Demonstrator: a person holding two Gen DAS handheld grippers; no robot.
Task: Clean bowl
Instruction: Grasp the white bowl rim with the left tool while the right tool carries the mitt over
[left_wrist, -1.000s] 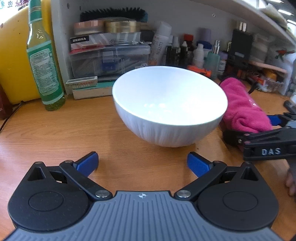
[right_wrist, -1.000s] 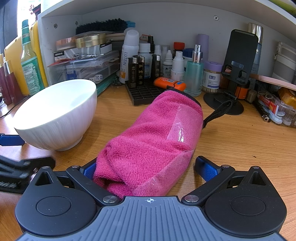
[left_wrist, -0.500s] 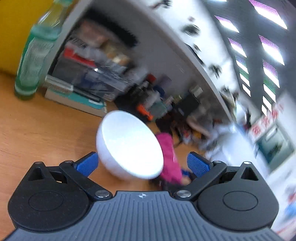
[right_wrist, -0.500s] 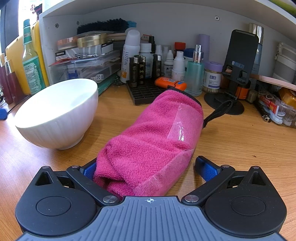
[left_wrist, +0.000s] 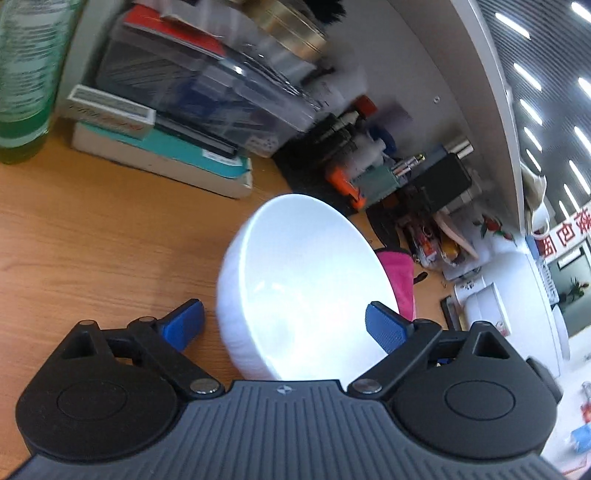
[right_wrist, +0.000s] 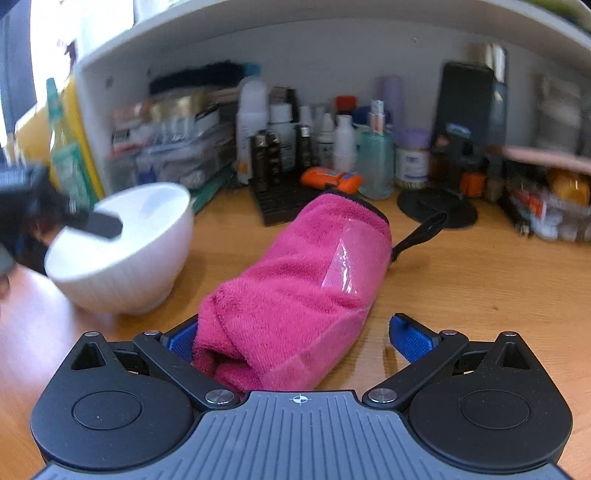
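1. While the wrist views are partly blurred, the round white ceramic bowl (left_wrist: 306, 284) can be placed: it sits upright on the wooden desk (left_wrist: 92, 236), in front of the cluttered white shelf (right_wrist: 332, 48).
2. Left gripper (left_wrist: 284, 325): its blue-padded fingers stand wide apart and straddle the near wall of the bowl, one pad outside the wall, the other over the bowl's mouth. No pad visibly presses on the bowl. The last two readings differ too little to call the jaws moving.
3. Right gripper (right_wrist: 295, 339): its fingers are spread around the near end of the rolled pink terry cloth (right_wrist: 295, 284), which lies on the desk just to the right of the bowl. One pad touches the cloth; the other stands clear, so the cloth is not clamped.
4. Stage, as judged: securing the bowl and taking up the cloth; wiping has not begun.
5. Risk: closing on the smooth, curved wall may let the bowl slip or tip, since only the rim edge offers purchase.
6. Risk: a sideways push could slide the bowl into the small bottles (right_wrist: 332, 136) behind it.
7. Risk: a one-sided pinch may unroll the cloth or drag it instead of lifting it.
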